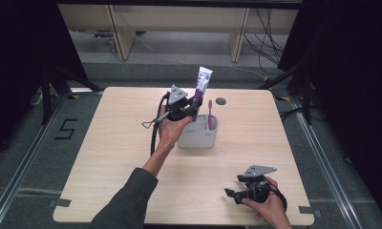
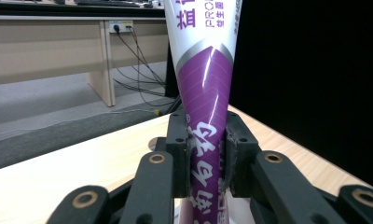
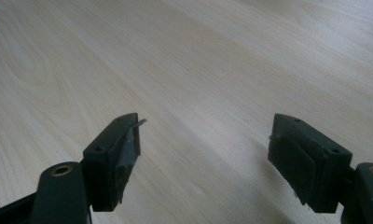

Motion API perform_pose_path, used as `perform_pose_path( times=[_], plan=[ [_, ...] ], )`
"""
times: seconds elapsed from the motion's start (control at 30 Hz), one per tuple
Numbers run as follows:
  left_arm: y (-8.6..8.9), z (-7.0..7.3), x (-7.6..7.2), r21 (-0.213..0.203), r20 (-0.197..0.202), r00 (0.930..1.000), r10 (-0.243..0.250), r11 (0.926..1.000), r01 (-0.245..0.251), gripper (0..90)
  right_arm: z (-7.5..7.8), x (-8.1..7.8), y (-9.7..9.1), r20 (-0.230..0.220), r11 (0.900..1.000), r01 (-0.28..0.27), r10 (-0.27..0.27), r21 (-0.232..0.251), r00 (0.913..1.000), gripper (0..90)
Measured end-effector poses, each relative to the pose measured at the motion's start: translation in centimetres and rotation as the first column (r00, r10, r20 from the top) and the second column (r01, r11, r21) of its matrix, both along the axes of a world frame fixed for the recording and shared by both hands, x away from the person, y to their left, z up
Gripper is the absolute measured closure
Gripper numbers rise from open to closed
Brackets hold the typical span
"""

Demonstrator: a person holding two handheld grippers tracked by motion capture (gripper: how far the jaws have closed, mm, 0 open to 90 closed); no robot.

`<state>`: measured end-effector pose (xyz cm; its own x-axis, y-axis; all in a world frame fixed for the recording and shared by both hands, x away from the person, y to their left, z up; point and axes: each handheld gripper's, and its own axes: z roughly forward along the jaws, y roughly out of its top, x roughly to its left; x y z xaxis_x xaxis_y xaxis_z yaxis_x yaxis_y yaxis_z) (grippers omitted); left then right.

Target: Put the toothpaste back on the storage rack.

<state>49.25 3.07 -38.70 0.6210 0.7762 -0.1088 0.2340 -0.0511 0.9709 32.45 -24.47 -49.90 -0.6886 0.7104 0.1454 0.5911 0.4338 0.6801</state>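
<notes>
Toothpaste tube [image 2: 208, 93] cut off at the top edge of the left gripper view, lettering partly lost there — lower end hidden between the black pads [image 2: 177, 154]. In the high view, tube's [image 1: 203, 81] base masked behind the left gripper [image 1: 191, 107]; lettering too small to read. Toothbrush [image 1: 209, 113] bristles sunk out of sight inside the grey holder [image 1: 198, 138]. Right gripper [image 1: 232, 194] tips small and dark — gap unclear there.

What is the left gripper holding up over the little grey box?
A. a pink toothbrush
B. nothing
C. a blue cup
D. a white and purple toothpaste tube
D: the left gripper's fingers are shut on the white and purple toothpaste tube; the pink toothbrush stands in the grey plastic box.
</notes>
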Motion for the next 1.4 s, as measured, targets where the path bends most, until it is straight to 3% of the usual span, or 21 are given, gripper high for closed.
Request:
perform_pose_path(
  times=[0.37,0.8,1.4],
  plan=[
    [-0.6,-1.7,0.6,-0.003,-0.023,0.9997,0.011,0.9999,-0.011,74.8,0.0,0.0,0.0,0.003,1.0000,0.001,-0.001,0.001,1.0000,25.9],
    [-0.6,-3.5,0.5,0.024,-0.047,0.9989,0.007,0.9997,-0.006,74.6,0.0,0.0,0.0,-0.002,1.0000,-0.001,0.001,-0.004,1.0000,25.9],
    [-1.2,-4.8,0.1,0.125,-0.084,0.9964,0.003,0.9921,0.008,74.1,0.0,-0.1,0.1,-0.006,0.9999,-0.010,0.010,-0.006,0.9999,25.9]
  ],
)
